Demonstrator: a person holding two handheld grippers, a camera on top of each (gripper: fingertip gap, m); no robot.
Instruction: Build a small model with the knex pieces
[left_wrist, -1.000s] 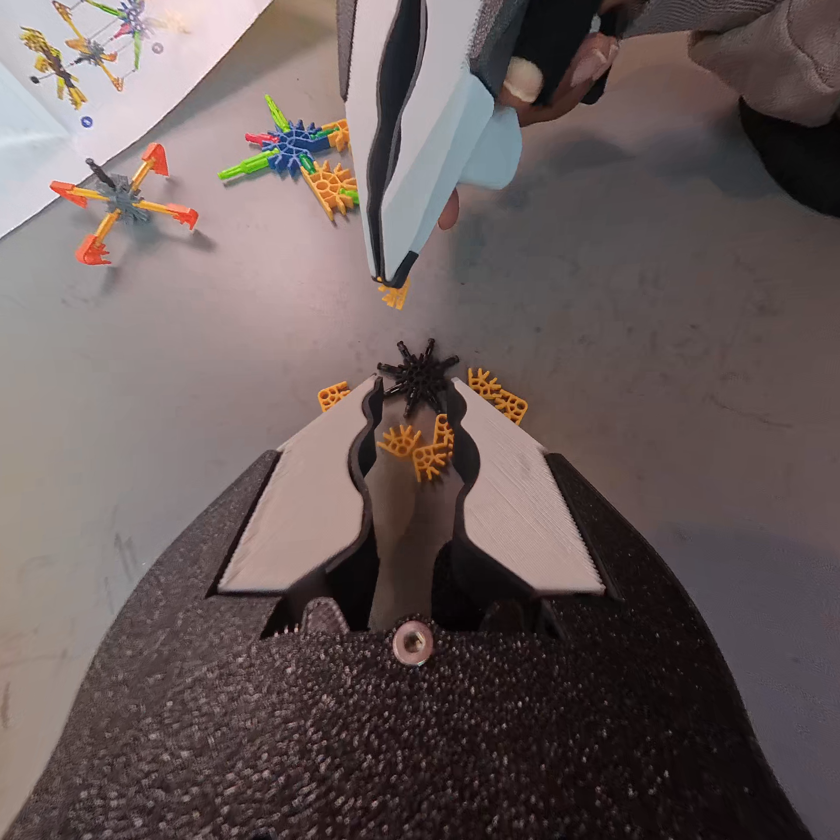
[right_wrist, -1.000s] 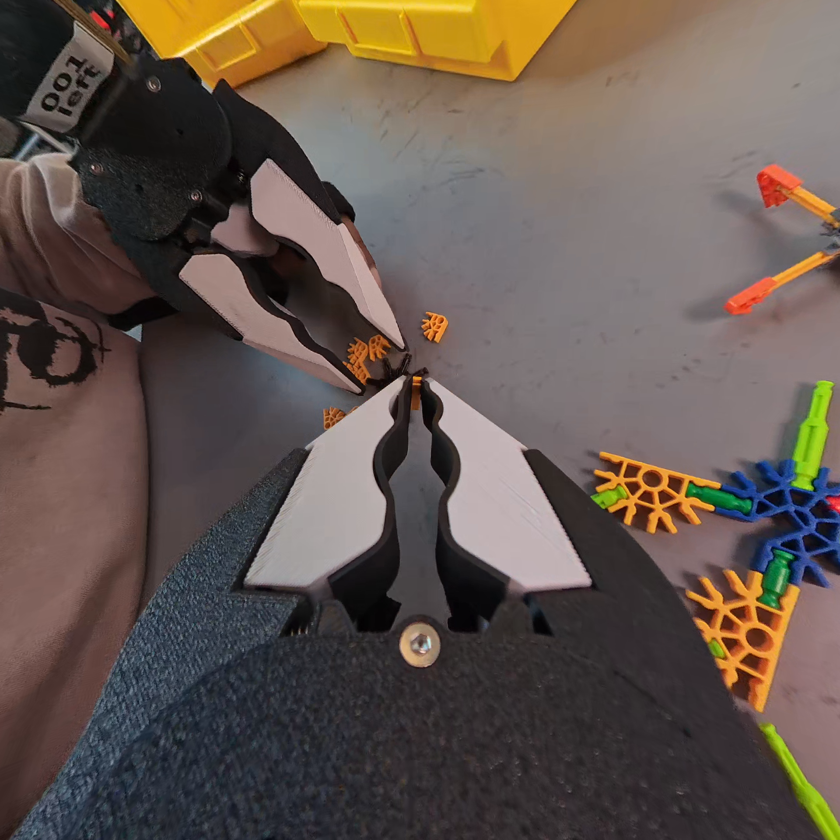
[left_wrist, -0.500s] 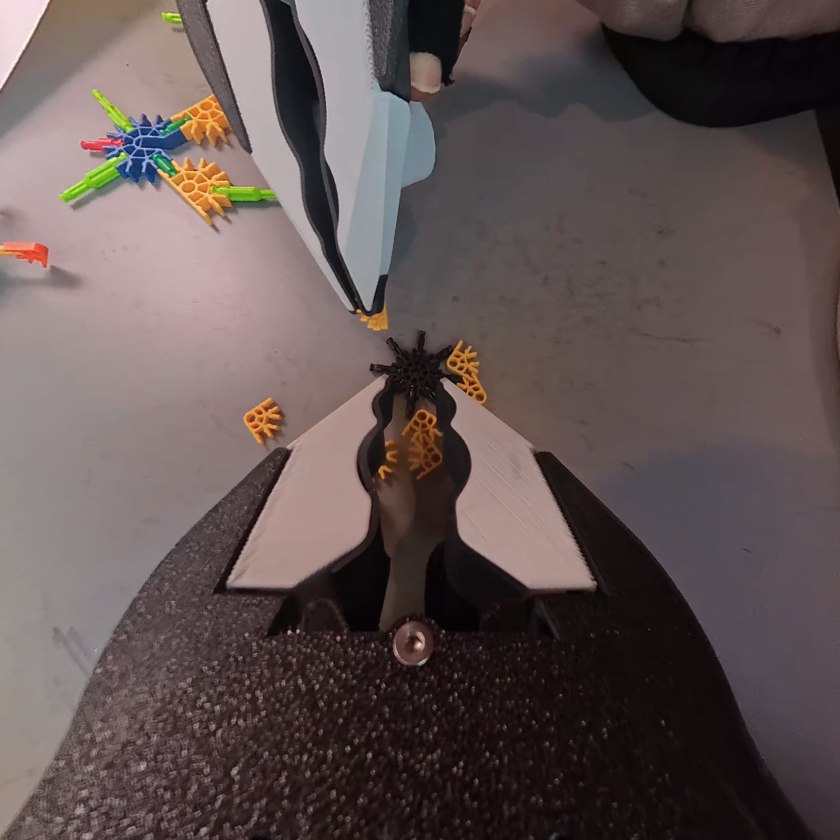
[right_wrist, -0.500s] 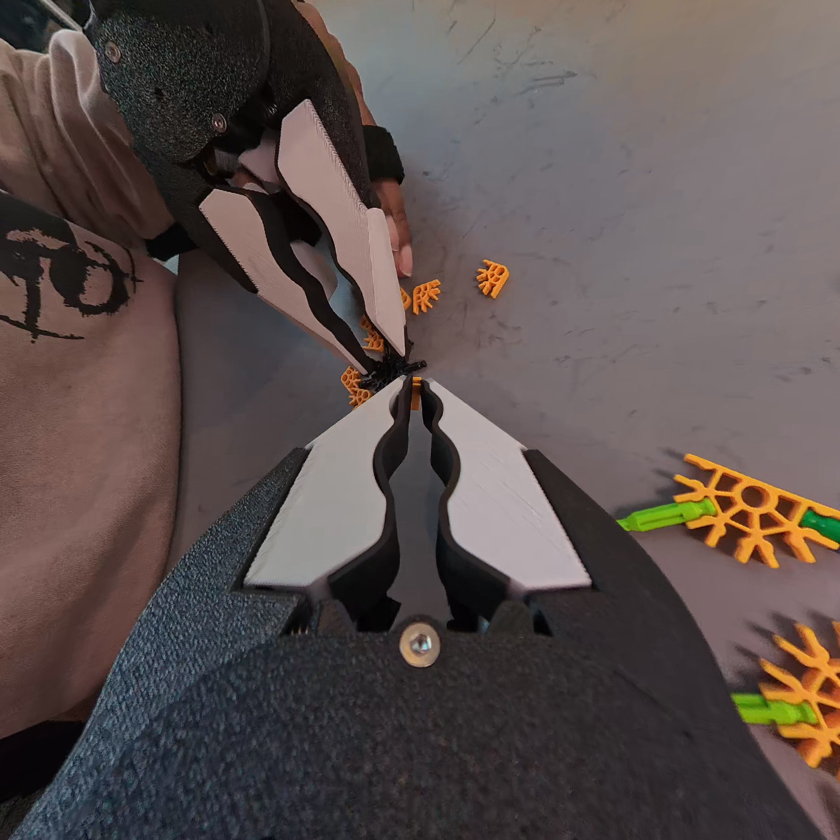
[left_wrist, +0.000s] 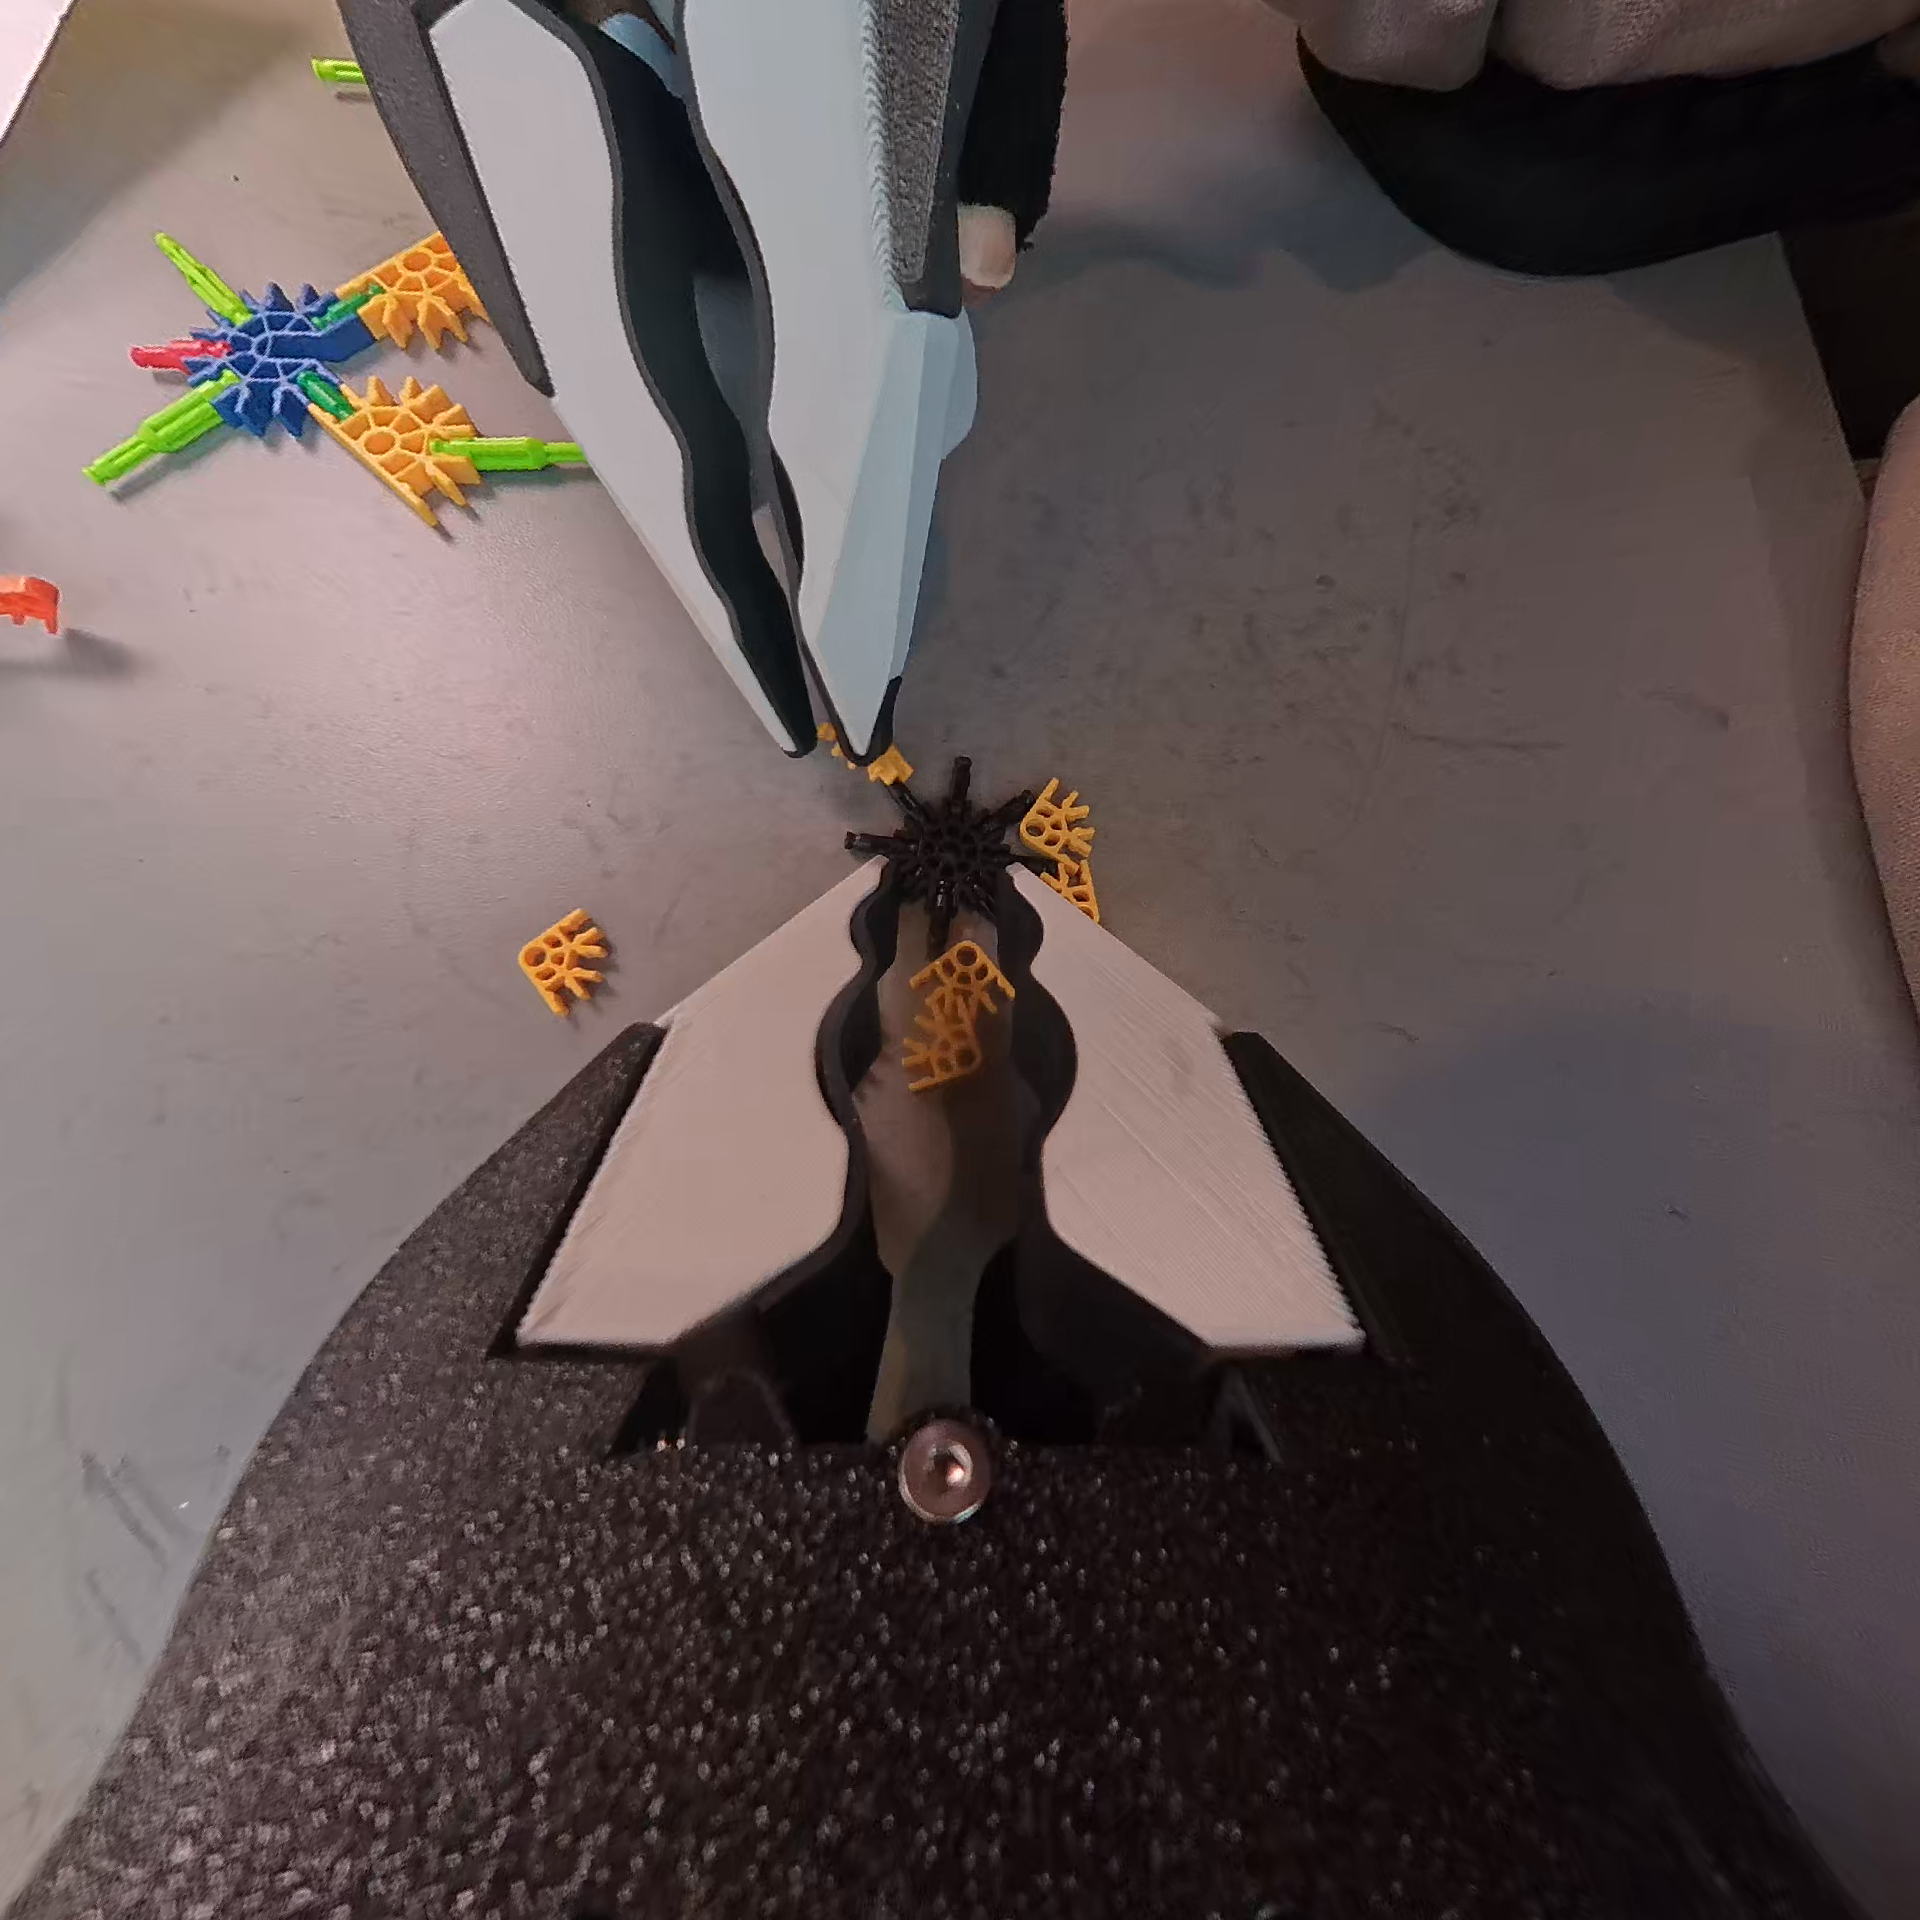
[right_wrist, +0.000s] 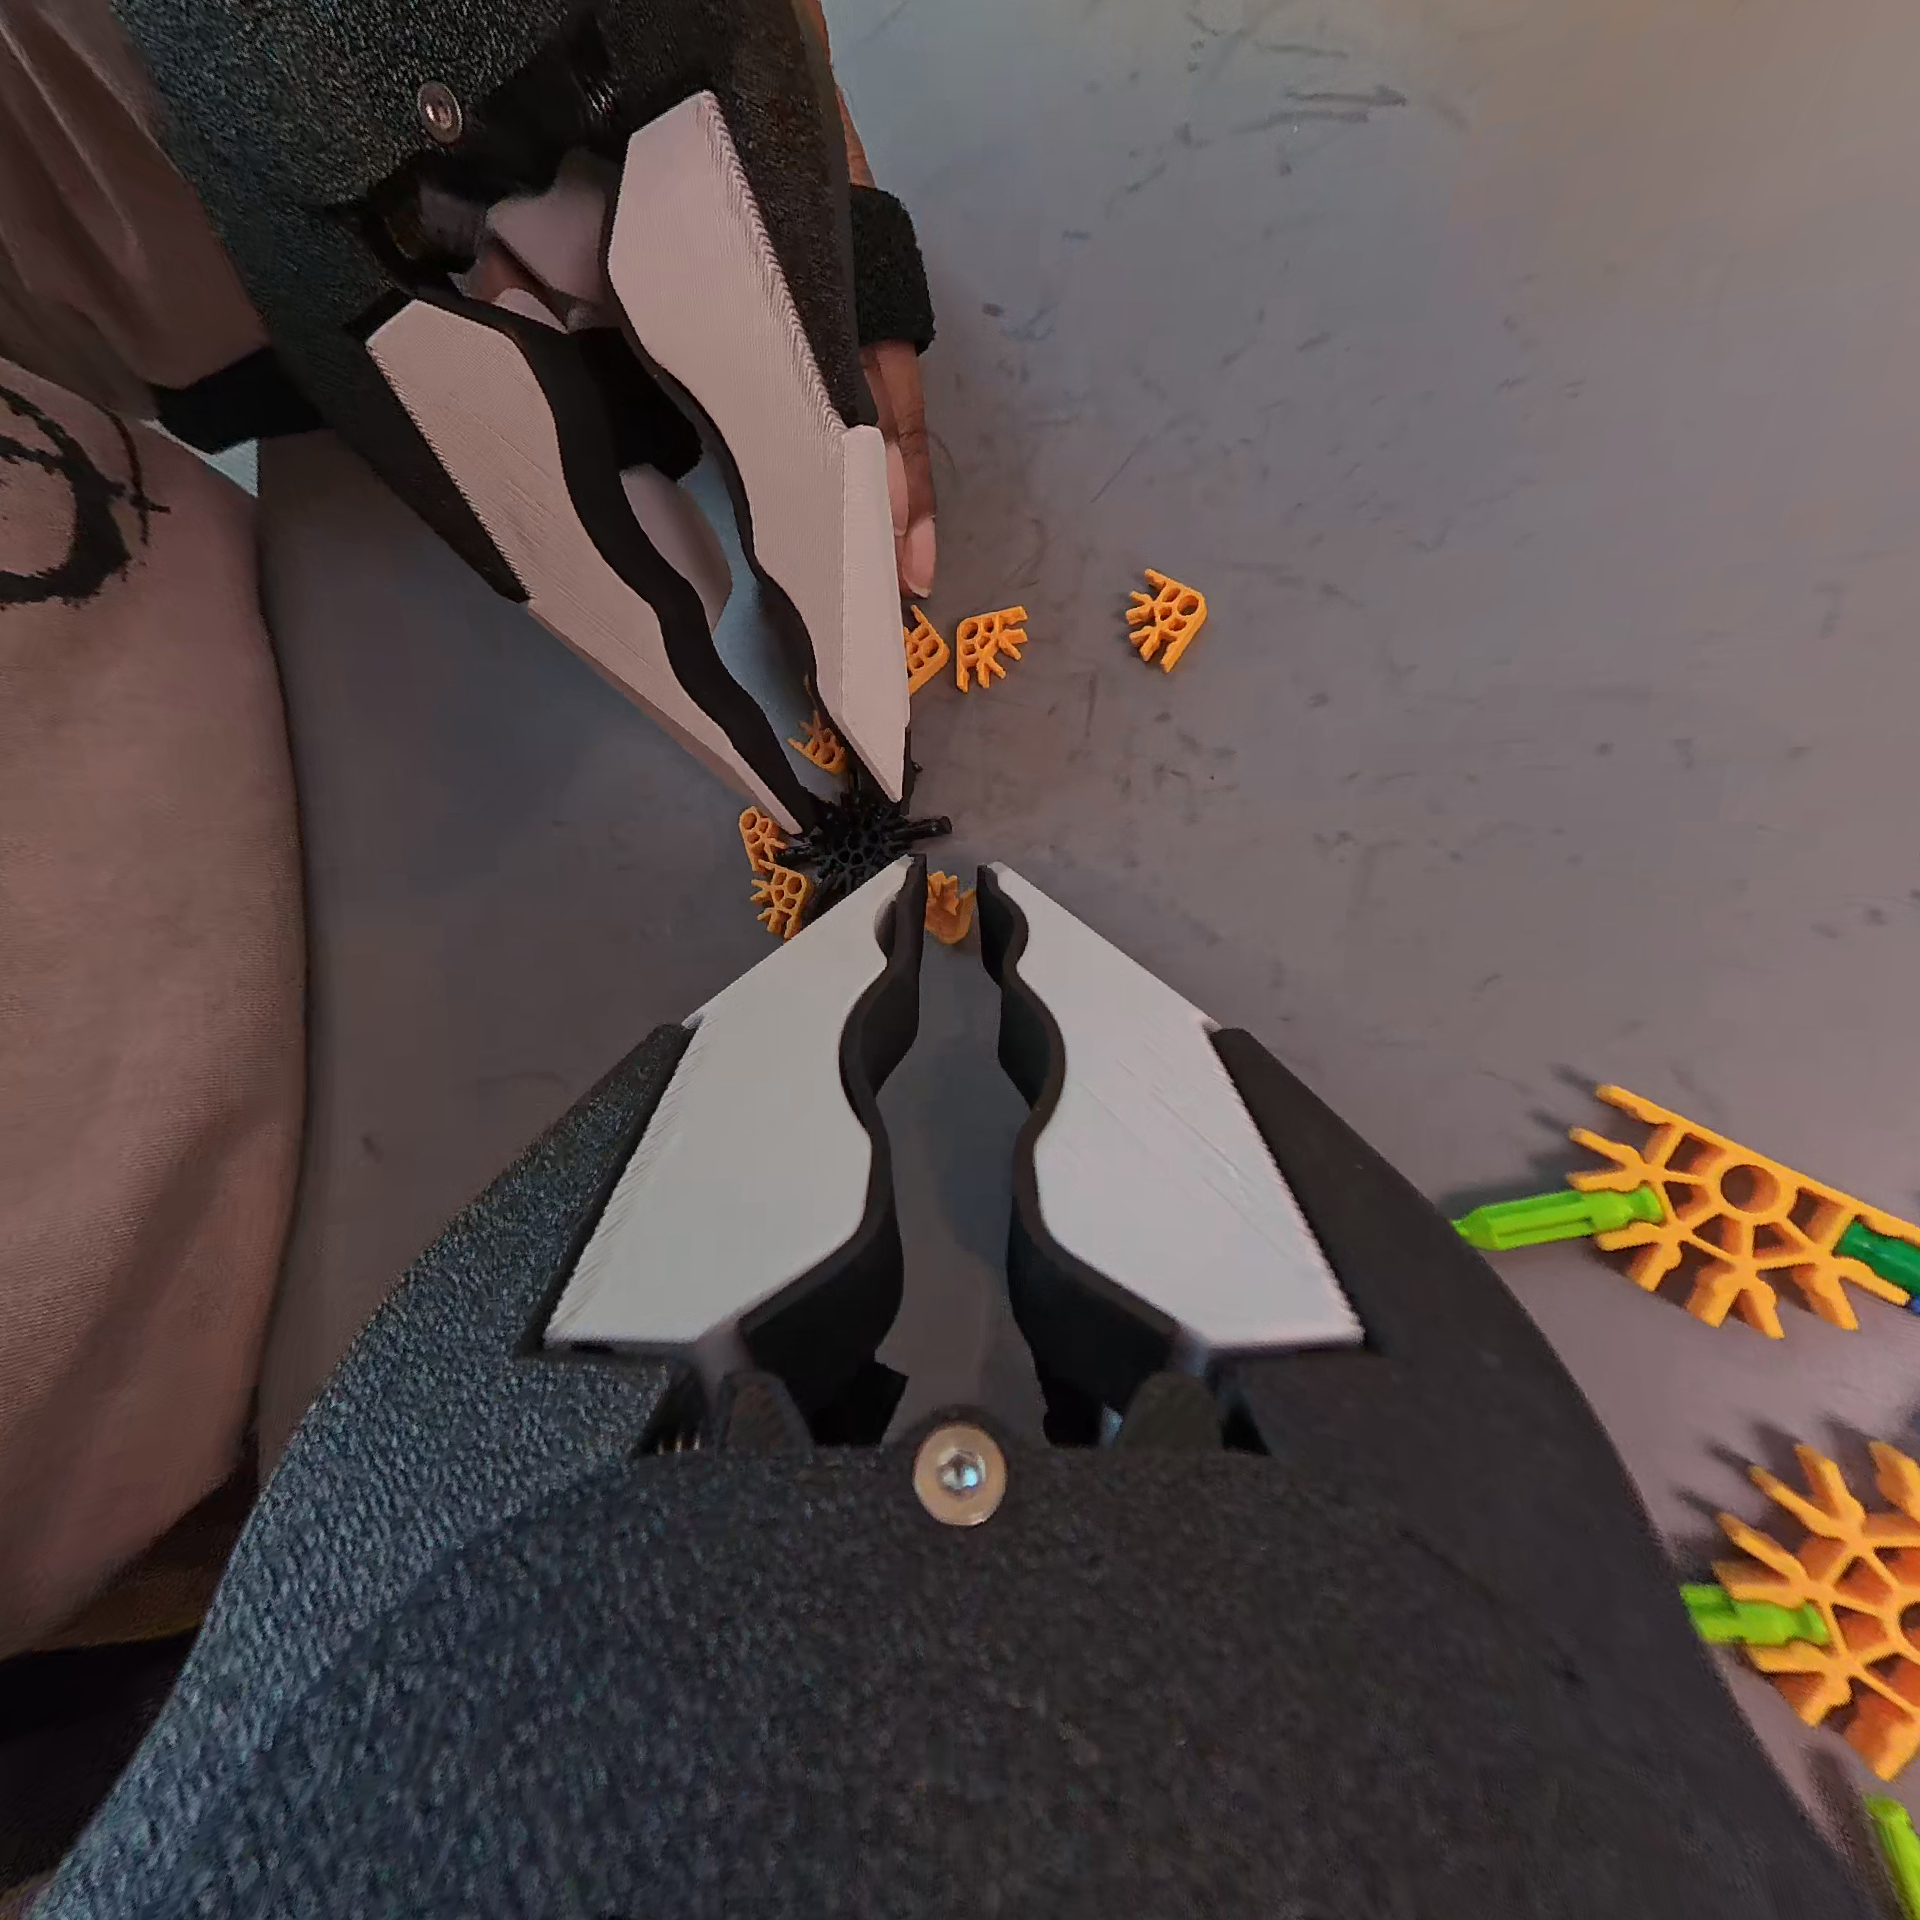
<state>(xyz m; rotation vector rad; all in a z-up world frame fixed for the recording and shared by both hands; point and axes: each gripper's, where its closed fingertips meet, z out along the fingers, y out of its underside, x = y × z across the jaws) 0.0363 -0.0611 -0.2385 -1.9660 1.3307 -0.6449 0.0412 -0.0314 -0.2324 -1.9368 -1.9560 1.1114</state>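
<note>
Left wrist view: left tool (left_wrist: 940, 883) closed narrow, tips pinching the near edge of a black hub (left_wrist: 945, 840), spokes fanned out flat toward the camera. Right tool (left_wrist: 847, 746) reaching in from the upper left, tips nearly together on a small orange clip (left_wrist: 889, 767). Clip just up-left of the hub, at the tip of one upper-left spoke; touching or a hair apart, cannot tell. Loose clips (left_wrist: 564, 958) lying on the grey table (left_wrist: 1455, 727) around and under the left tool. Blue star build (left_wrist: 272, 358) well apart at far left.

Right wrist view: right tool (right_wrist: 951, 883) narrow, clip (right_wrist: 948, 906) held between its tips, toothed end forward. Hub (right_wrist: 868, 836) just ahead and to the left of those tips, gripped from above by the left tool (right_wrist: 854, 802), which slants down from the upper left. One hub spoke pointing right, across the front of the clip. Both tools tip to tip, almost meeting. More loose clips (right_wrist: 1166, 618) beyond; orange fan pieces (right_wrist: 1745, 1210) with green rods at right.
</note>
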